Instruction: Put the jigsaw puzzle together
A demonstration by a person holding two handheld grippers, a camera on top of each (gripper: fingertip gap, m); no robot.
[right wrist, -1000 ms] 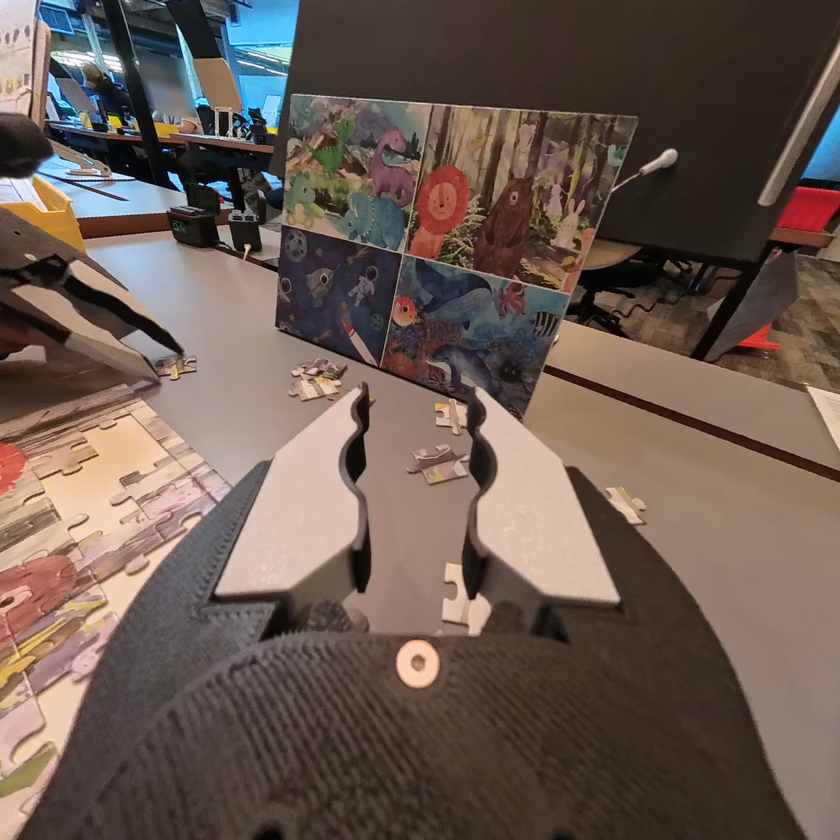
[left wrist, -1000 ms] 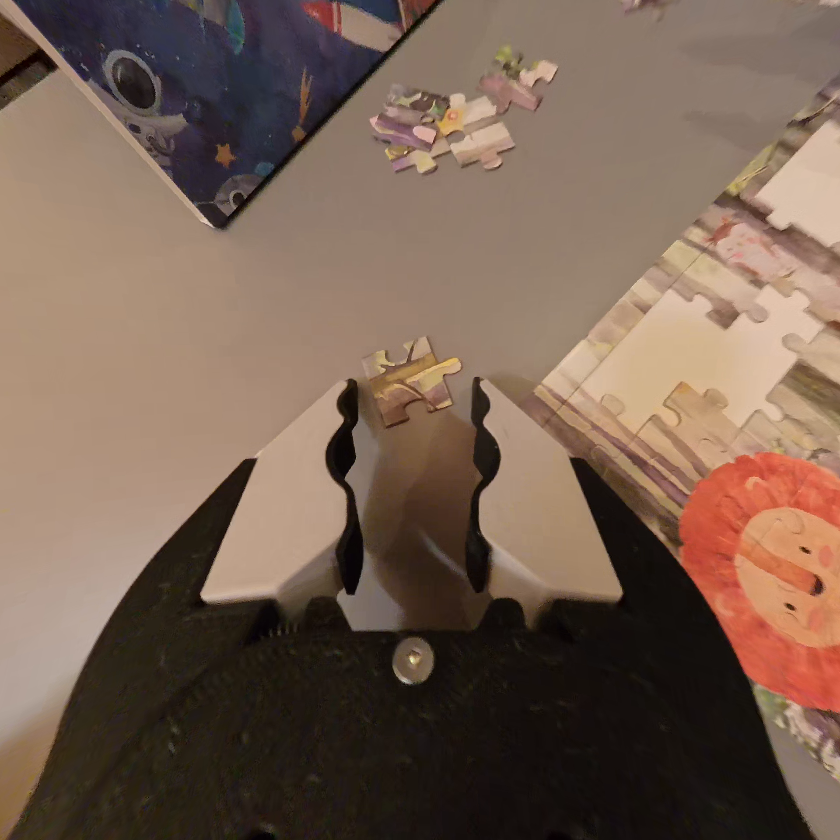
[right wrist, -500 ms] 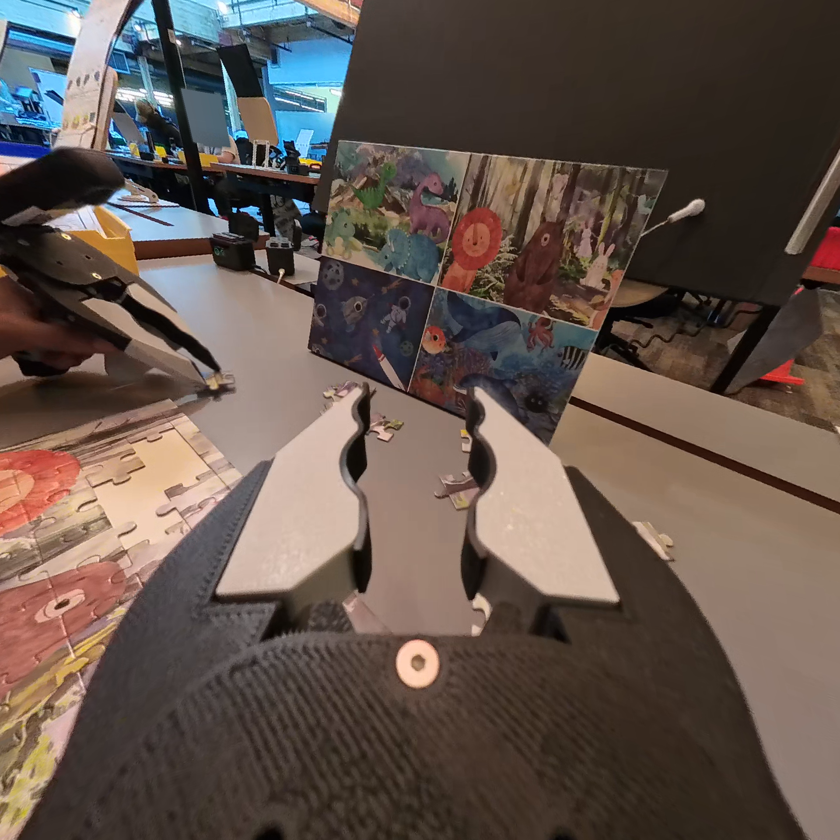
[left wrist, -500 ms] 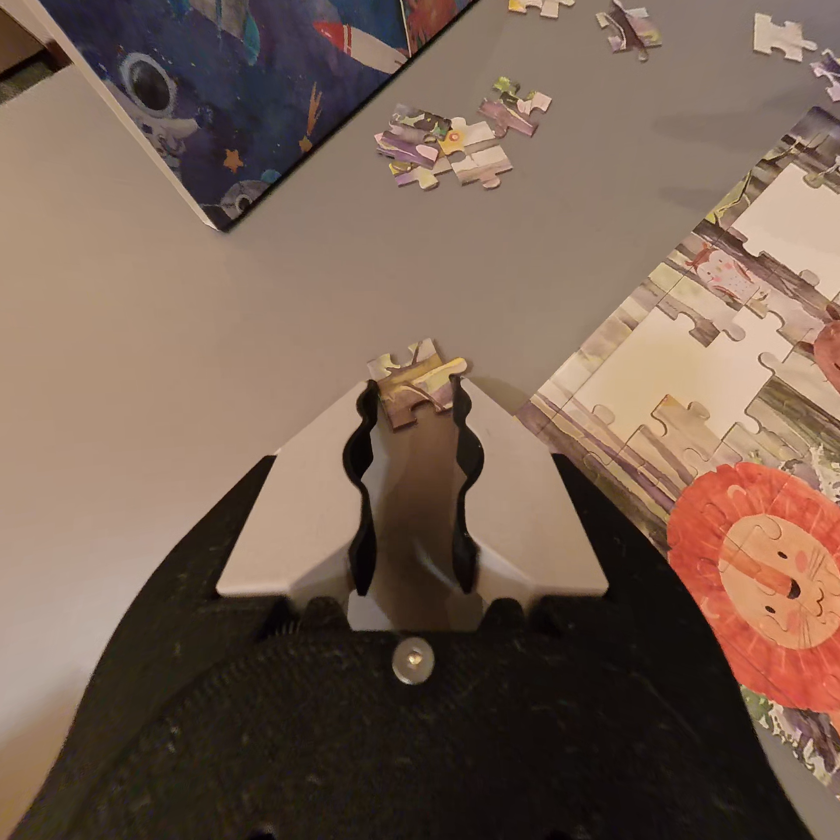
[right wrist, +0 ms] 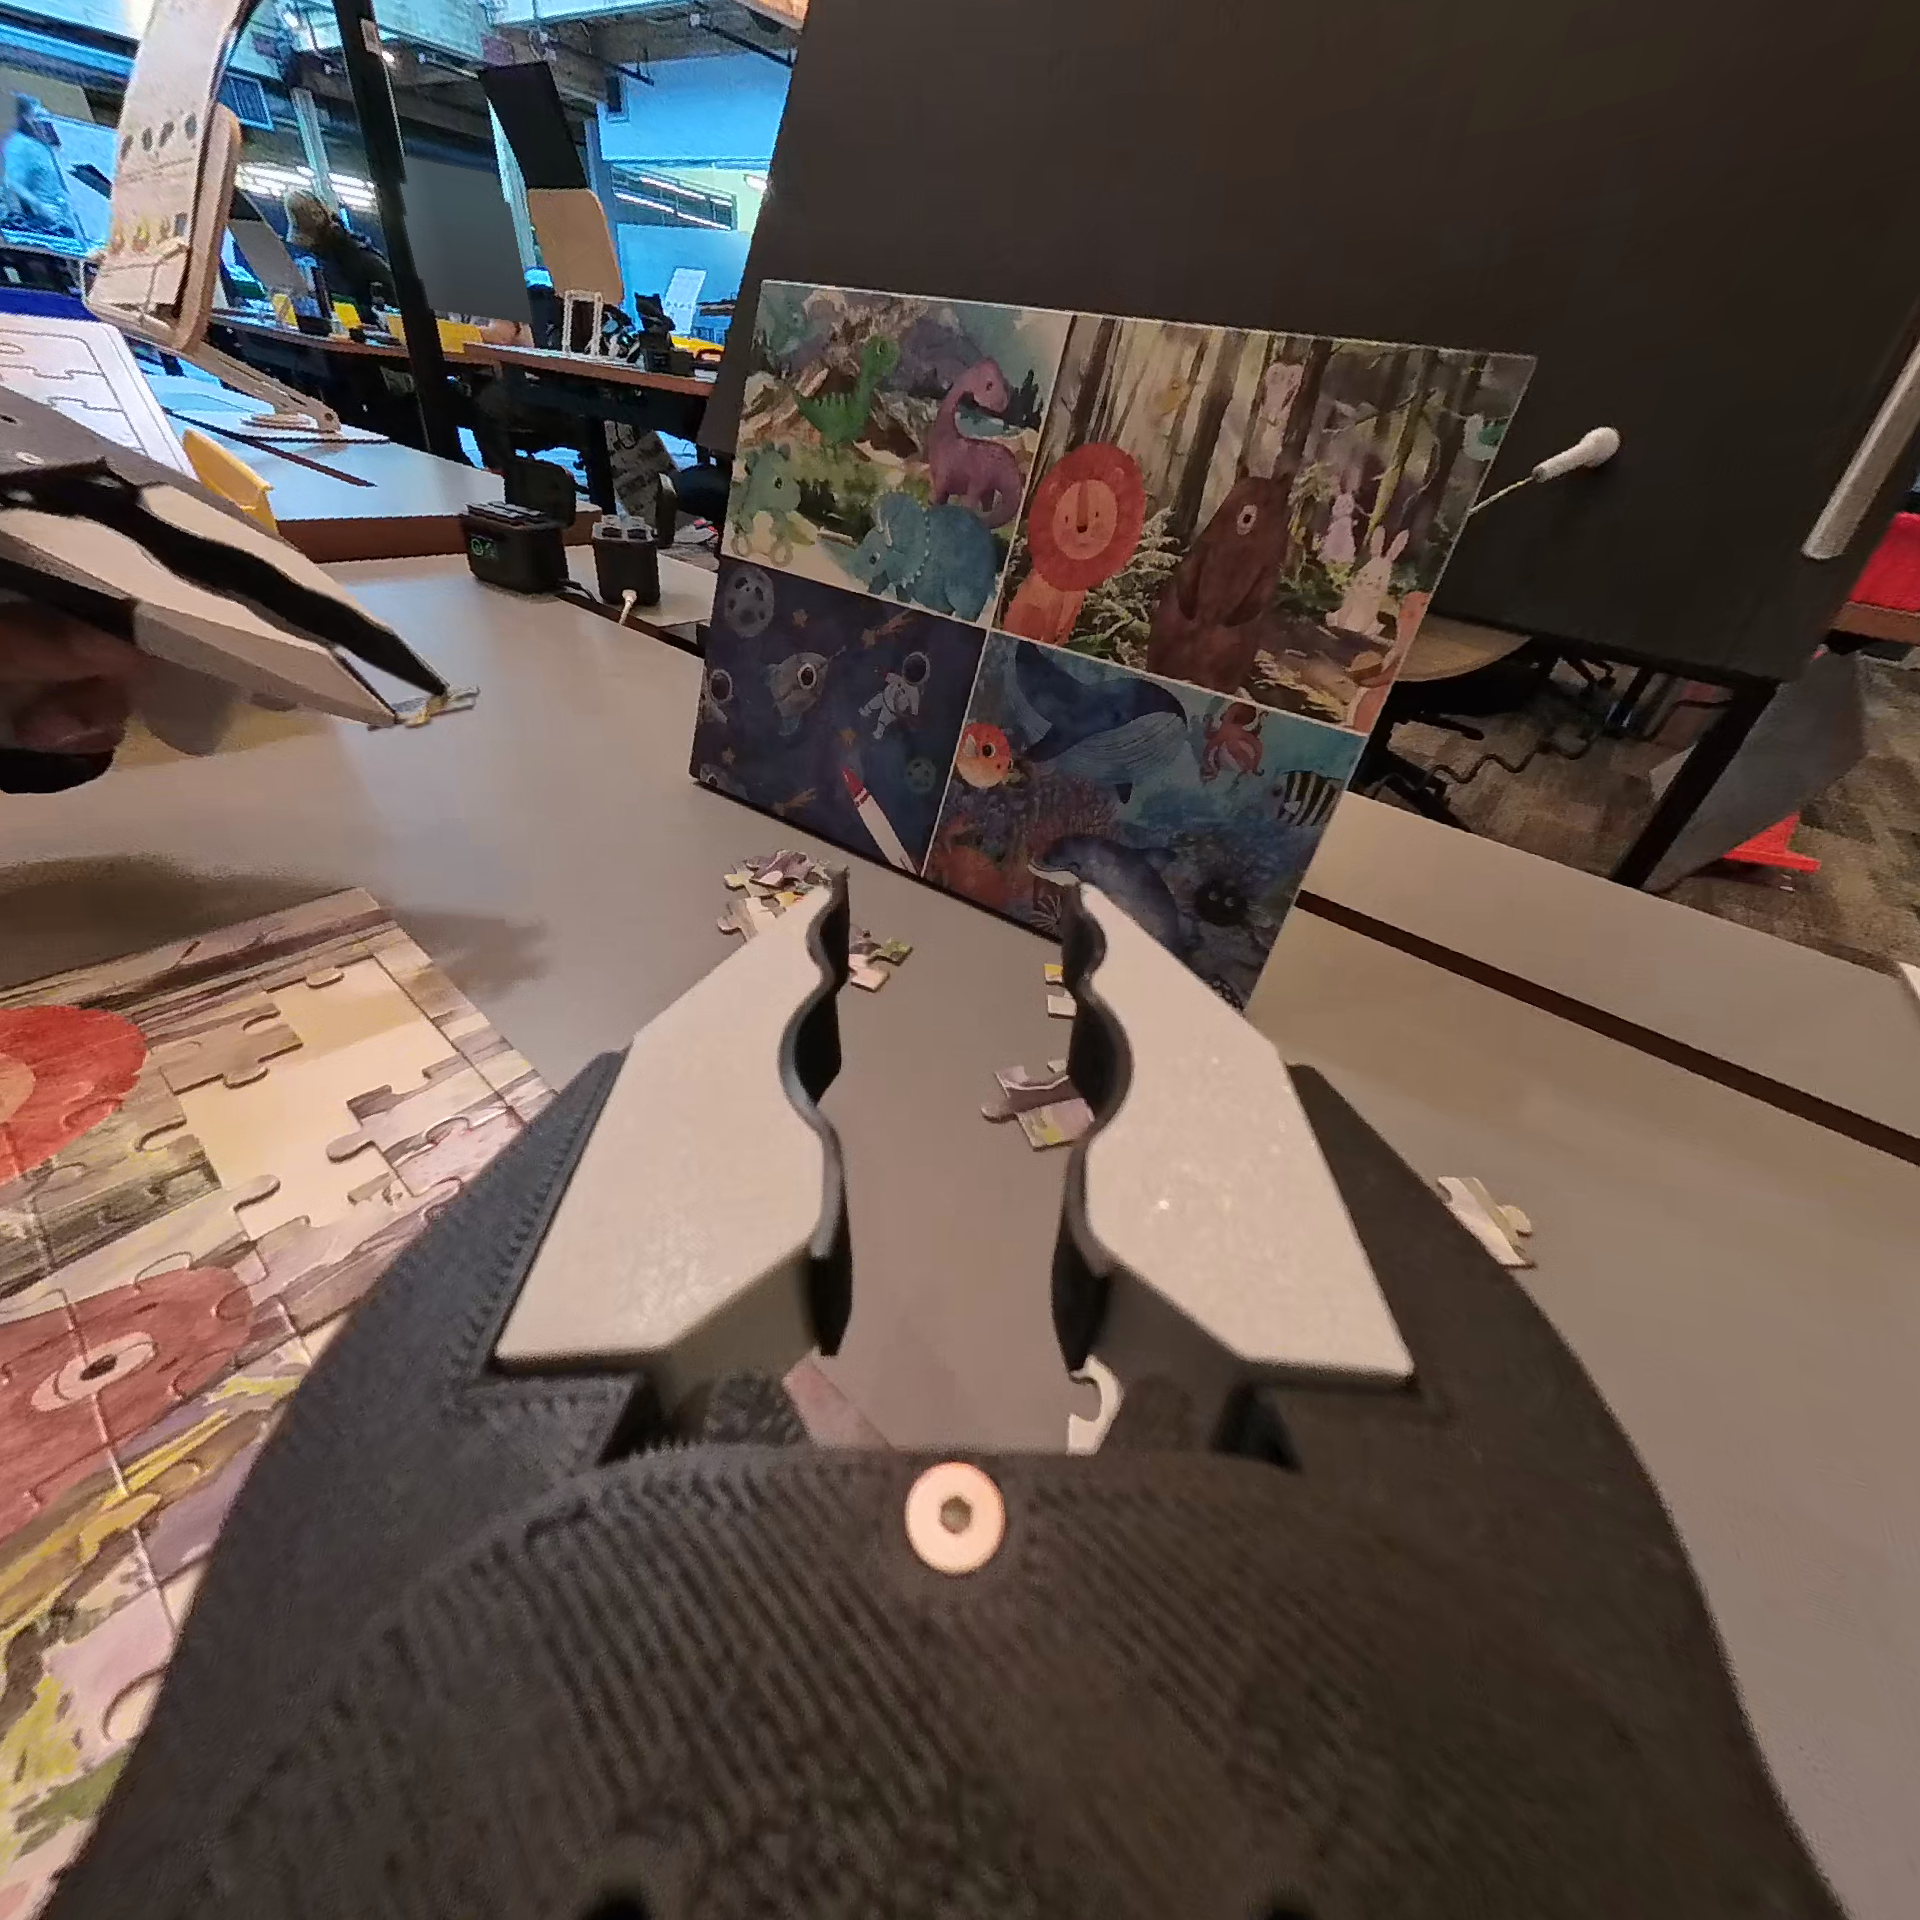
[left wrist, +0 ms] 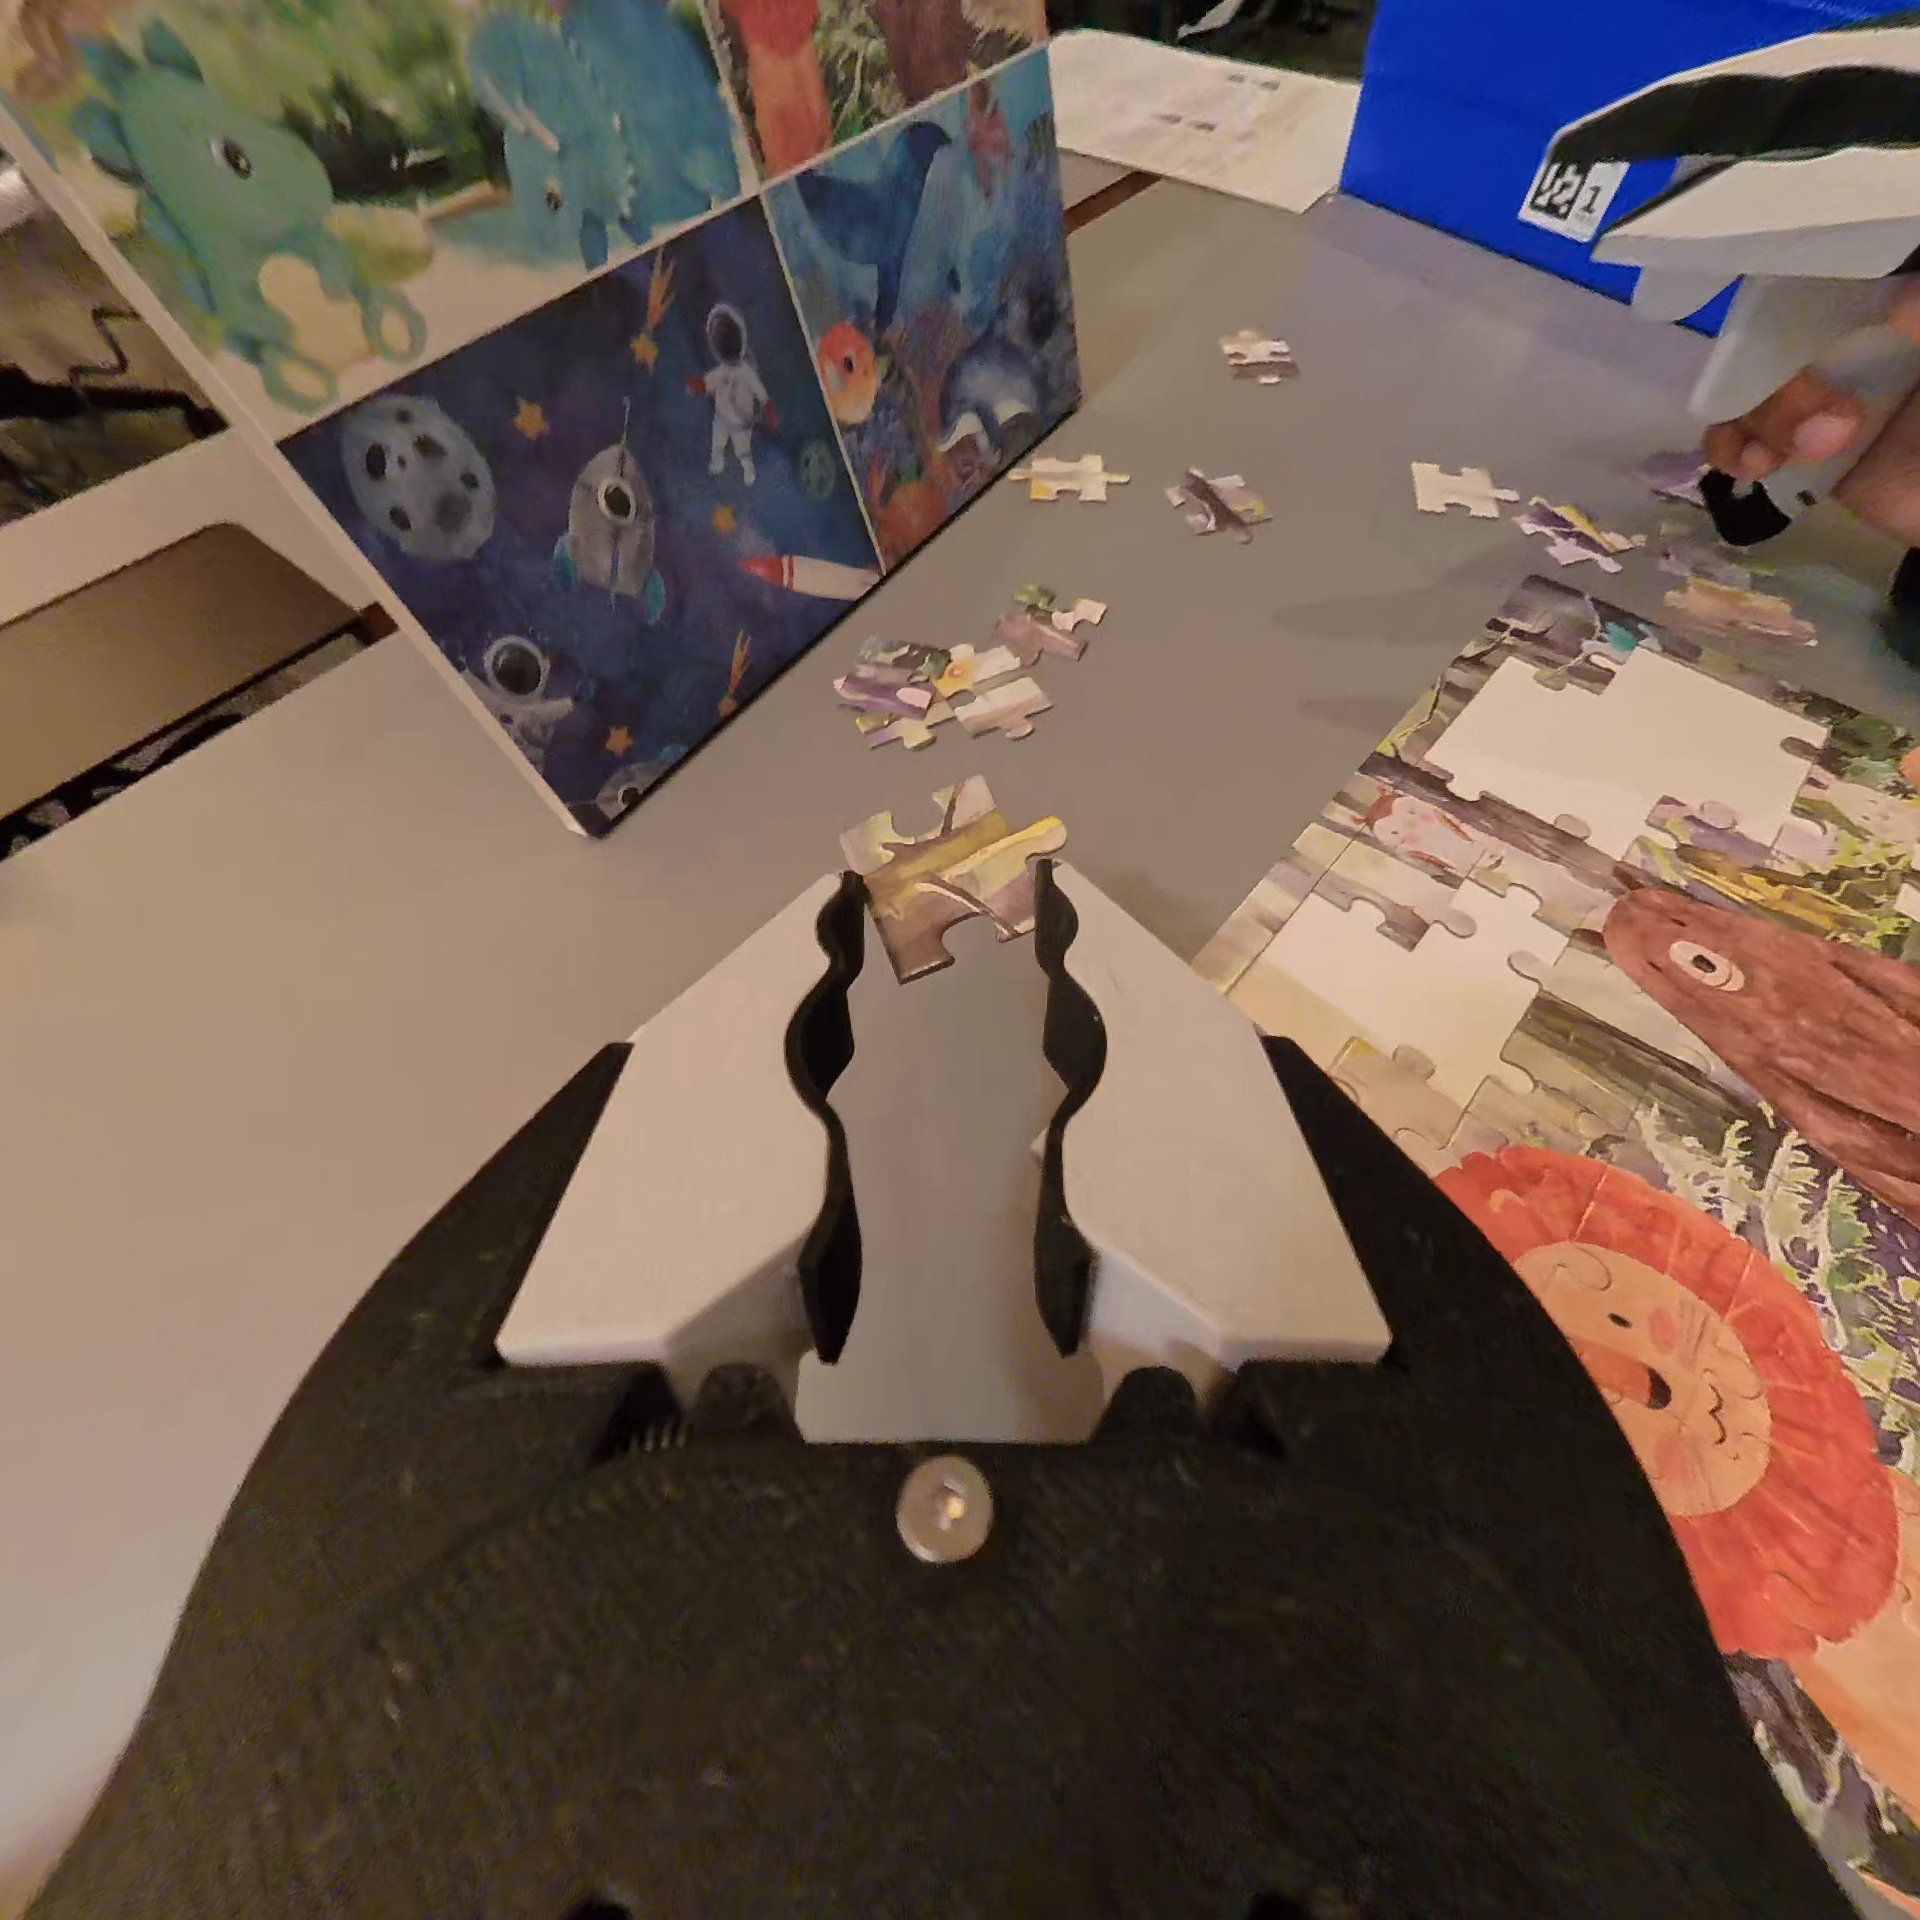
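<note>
Lifted clear of the grey surface (left wrist: 312,1039) since half a second ago, the left gripper (left wrist: 948,883) now carries its puzzle piece (left wrist: 951,868) in the air, where earlier the piece lay flat on the surface between closing jaws. In the right wrist view this gripper (right wrist: 410,707) sits at the left edge of the frame, with the piece (right wrist: 436,707) pinched at its tip and held level well above the surface (right wrist: 571,748).

Largest in the frames, the part-built jigsaw (left wrist: 1558,1039) fills the right side of the left wrist view, showing an orange lion, a brown bear and several pale unfilled gaps; it appears again at the lower left of the right wrist view (right wrist: 187,1143). Behind it, in the upper left of the left wrist view, the picture box (left wrist: 623,416) stands upright on the surface, and it stands at centre in the right wrist view (right wrist: 1091,623).

Loose pieces (left wrist: 956,675) cluster at centre frame, just beyond the held piece, with others scattered toward the upper right.

At the upper right corner of the left wrist view the right gripper (left wrist: 1600,182) hovers above the surface, held by a hand (left wrist: 1797,436). In its own view the right gripper (right wrist: 956,904) has its jaws parted a moderate way with nothing between them, and a loose piece (right wrist: 1039,1107) lies on the surface past its right finger.
</note>
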